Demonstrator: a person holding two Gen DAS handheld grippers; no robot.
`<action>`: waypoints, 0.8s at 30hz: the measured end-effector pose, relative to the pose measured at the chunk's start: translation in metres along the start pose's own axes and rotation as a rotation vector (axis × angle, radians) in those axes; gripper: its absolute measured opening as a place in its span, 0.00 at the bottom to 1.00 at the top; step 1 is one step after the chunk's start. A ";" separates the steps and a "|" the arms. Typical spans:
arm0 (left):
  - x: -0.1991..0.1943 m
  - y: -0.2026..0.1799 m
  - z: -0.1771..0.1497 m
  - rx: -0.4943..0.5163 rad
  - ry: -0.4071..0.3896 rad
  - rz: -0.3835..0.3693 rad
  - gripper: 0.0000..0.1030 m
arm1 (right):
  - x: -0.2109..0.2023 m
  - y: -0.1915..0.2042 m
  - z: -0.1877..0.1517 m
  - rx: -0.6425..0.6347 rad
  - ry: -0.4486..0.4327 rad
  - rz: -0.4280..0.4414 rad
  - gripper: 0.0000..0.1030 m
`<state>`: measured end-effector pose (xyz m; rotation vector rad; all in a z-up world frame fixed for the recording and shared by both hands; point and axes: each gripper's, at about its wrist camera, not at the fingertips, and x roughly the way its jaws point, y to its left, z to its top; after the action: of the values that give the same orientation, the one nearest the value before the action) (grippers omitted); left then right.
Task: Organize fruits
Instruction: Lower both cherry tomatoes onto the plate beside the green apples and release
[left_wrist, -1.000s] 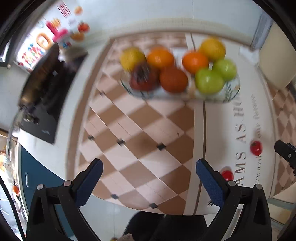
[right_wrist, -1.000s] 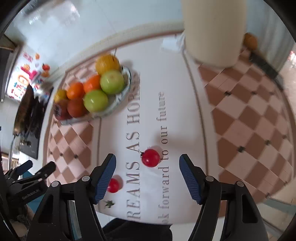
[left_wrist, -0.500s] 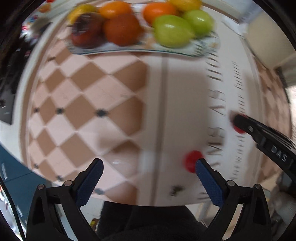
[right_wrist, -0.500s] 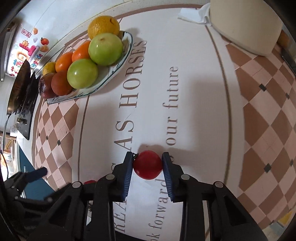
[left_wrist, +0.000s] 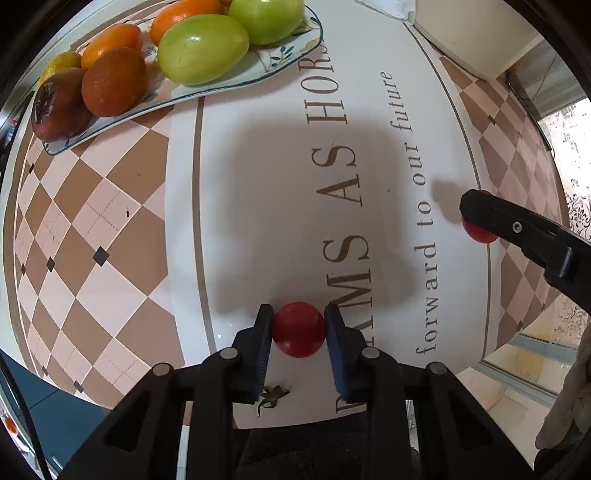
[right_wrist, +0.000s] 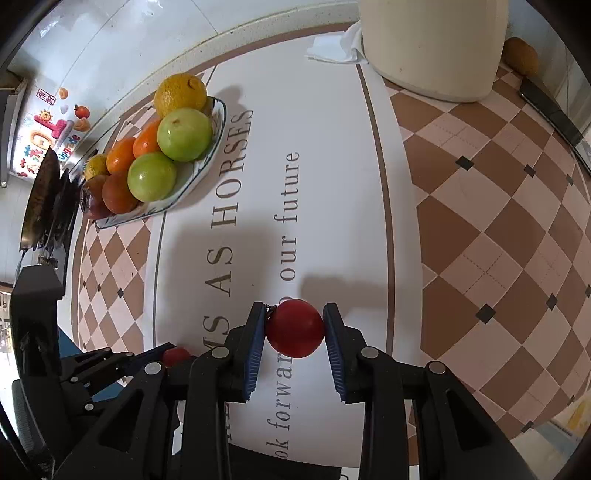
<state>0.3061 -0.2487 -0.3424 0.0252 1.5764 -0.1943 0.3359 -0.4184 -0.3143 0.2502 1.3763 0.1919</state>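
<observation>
My left gripper is shut on a small red tomato near the front edge of the lettered tablecloth. My right gripper is shut on a second red tomato and holds it just above the cloth. In the left wrist view the right gripper shows at the right with its tomato partly hidden. A patterned plate at the back left holds green, orange, yellow and dark red fruits; it also shows in the right wrist view.
A loose green stem lies on the cloth by the left gripper. A cream container and a white napkin stand at the back right. A black stove lies to the left. The table's front edge is close.
My left gripper moved right and down to a tomato and shut on it. My right gripper shut on its tomato and lifted it slightly.
</observation>
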 end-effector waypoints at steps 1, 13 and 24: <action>-0.001 0.001 0.001 -0.004 -0.003 -0.002 0.25 | -0.002 0.001 0.000 -0.001 -0.004 0.003 0.33; -0.069 0.104 0.032 -0.296 -0.079 -0.207 0.25 | -0.019 0.032 0.025 -0.031 -0.049 0.123 0.33; -0.071 0.171 0.095 -0.596 -0.113 -0.398 0.25 | 0.026 0.104 0.084 -0.156 -0.044 0.162 0.33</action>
<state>0.4247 -0.0862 -0.2906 -0.7543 1.4607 -0.0277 0.4240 -0.3168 -0.2946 0.2338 1.2905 0.4247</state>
